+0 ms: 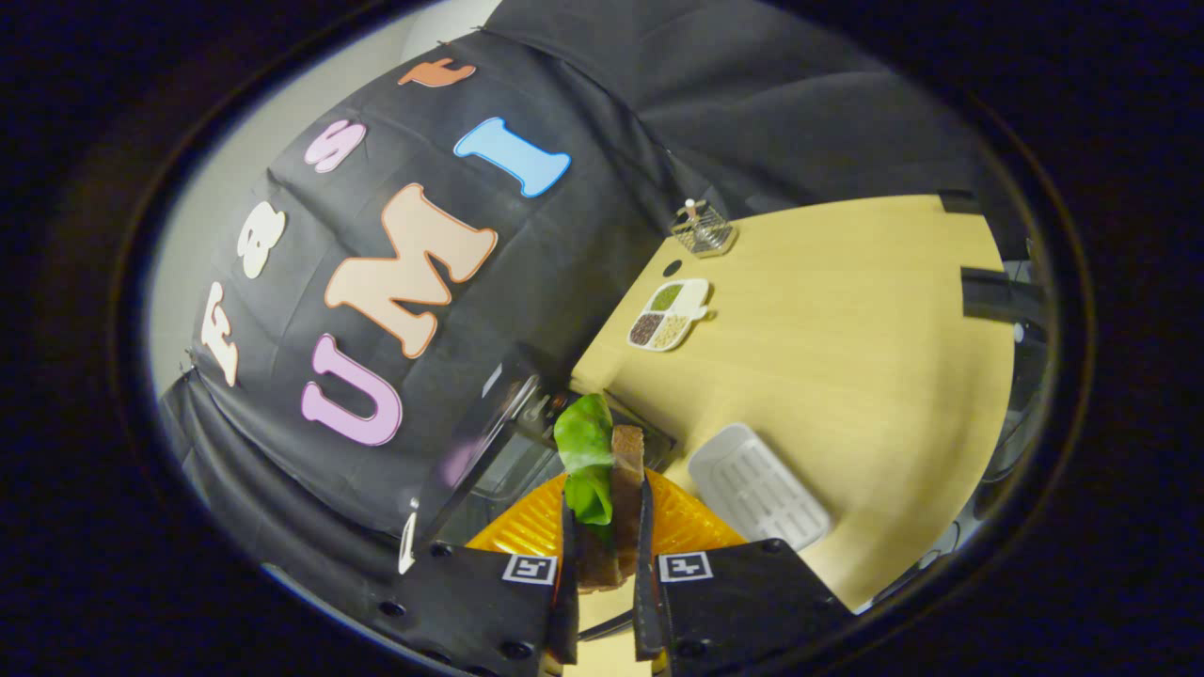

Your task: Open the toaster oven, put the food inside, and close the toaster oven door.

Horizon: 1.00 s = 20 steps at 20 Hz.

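- The wooden table (847, 310) fills the right half of the frame, tilted by the camera's roll, with the booth's dark cloth wall across the upper left.
- The toaster oven (513, 442) sits low and left of centre, at the table's edge against the cloth; its glass door (470, 451) looks swung open, though the cavity itself is hard to make out.
- An orange ridged plate (687, 527) lies directly under the fingertips at lower centre, and a white slotted tray (757, 487) rests just right of it.
- The gripper (607, 527) at the bottom centre is narrowed onto the food (611, 470), a sandwich of brown bread with a green lettuce leaf, both fingers pressing its sides.
- The sandwich's long axis runs along the fingers, its free end pointing up the frame toward the oven, which lies just beyond and slightly left of that end.
- The coming move therefore seems to be a short push forward and a little left, sandwich end first, into the oven mouth.
- A small divided dish (670, 315) of grains and a wire basket (704, 228) stand well apart, upper centre-right.
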Each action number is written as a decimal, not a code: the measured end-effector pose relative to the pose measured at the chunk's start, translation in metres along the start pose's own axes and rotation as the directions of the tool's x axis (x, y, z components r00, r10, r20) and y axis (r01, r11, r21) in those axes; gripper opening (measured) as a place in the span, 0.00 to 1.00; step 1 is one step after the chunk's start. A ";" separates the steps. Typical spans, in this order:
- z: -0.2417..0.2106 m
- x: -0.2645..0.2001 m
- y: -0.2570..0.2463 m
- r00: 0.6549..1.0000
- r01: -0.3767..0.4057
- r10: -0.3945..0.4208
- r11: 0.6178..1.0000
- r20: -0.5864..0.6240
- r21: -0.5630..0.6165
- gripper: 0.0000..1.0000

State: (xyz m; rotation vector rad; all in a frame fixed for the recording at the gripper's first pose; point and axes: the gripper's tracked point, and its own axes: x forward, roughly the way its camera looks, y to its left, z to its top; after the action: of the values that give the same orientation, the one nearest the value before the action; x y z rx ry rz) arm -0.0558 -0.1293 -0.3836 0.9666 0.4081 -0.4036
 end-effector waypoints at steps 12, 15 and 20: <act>-0.107 0.058 0.075 0.999 -0.025 0.029 0.992 -0.038 0.121 0.25; -0.121 0.075 0.083 0.999 -0.022 0.027 0.991 -0.034 0.133 0.25; -0.129 0.099 0.086 0.999 -0.021 0.026 0.990 -0.032 0.141 0.25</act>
State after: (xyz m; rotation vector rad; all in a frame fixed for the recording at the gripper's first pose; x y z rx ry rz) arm 0.0518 0.0095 -0.4378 1.1153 0.4022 -0.3992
